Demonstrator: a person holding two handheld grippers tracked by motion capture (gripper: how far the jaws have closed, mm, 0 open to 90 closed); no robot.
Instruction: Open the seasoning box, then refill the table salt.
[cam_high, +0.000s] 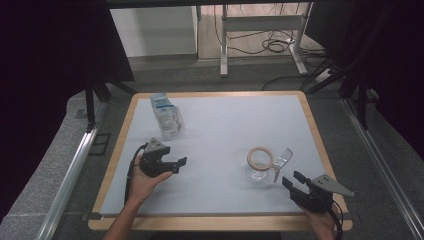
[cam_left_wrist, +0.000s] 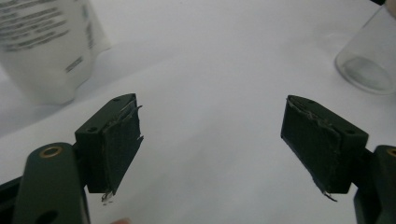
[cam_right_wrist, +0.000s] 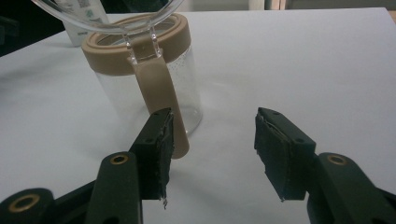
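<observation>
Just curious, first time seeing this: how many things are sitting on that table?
2: a white pouch stands at the far left, and a clear jar with its lid flipped open sits near the right.

The white plastic pouch with blue printing (cam_left_wrist: 44, 46) is cut off by the top and left edges of the left gripper view; its lettering is too blurred to read. The clear glass jar with a tan rim (cam_left_wrist: 371, 60) is cropped there by the right edge. In the right gripper view, its clear hinged lid (cam_right_wrist: 107, 16) runs past the top edge. In the high view, the pouch's print is too small to read.
</observation>
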